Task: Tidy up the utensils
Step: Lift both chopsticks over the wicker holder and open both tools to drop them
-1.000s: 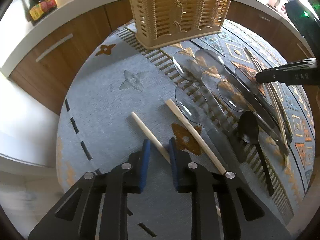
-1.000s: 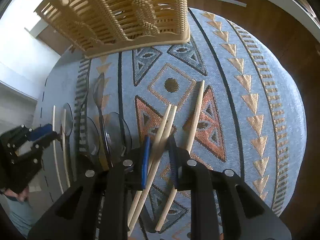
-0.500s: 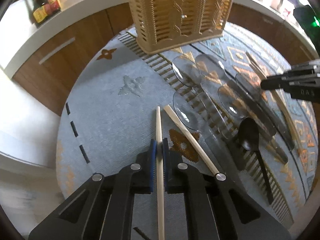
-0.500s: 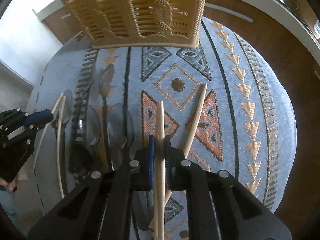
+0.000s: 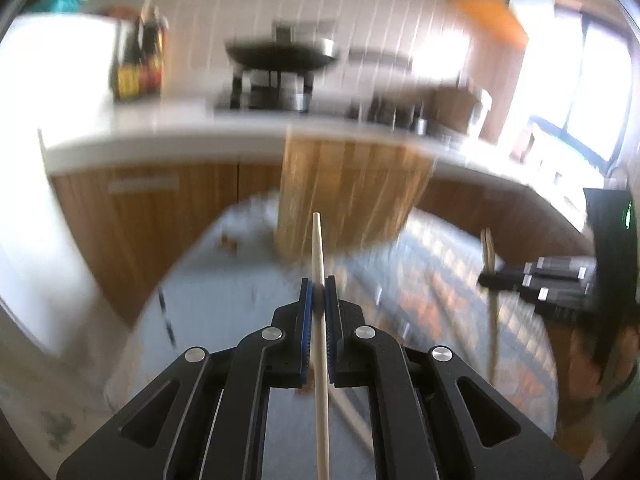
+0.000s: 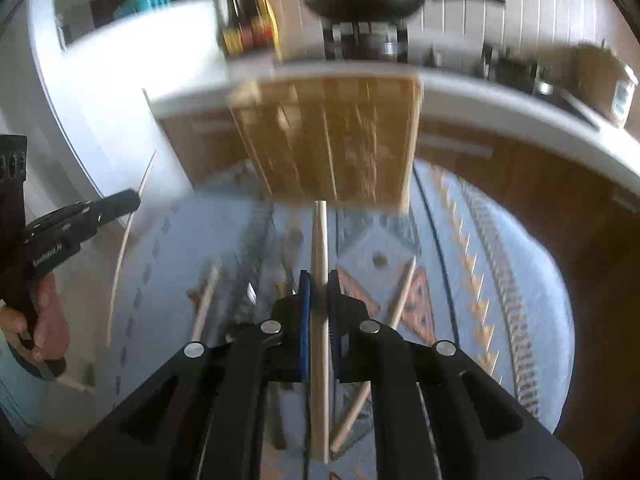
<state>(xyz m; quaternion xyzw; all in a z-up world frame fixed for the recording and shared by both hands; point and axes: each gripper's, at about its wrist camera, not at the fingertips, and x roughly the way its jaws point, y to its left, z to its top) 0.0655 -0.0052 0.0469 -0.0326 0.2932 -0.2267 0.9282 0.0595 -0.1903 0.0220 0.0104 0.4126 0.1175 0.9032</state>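
My left gripper (image 5: 319, 286) is shut on a pale wooden chopstick (image 5: 318, 248), lifted off the table and pointing at the slatted wooden utensil basket (image 5: 352, 192). My right gripper (image 6: 319, 280) is shut on wooden chopsticks (image 6: 319, 236), also raised and aimed at the basket (image 6: 332, 140). Each gripper shows in the other's view, the right one (image 5: 490, 278) at the right edge and the left one (image 6: 134, 200) at the left. Loose chopsticks (image 6: 402, 294) lie on the patterned blue tablecloth (image 6: 500, 280). Both views are motion-blurred.
A white kitchen counter (image 5: 160, 136) with a stove and wok (image 5: 280, 56) and sauce bottles (image 5: 138, 68) runs behind the table. Wooden cabinets (image 5: 168, 208) stand below it. Spoons on the cloth are blurred.
Both grippers closed on chopsticks, then lifted them off the cloth and tilted up toward the basket. The views swung from looking down at the table to looking across it.
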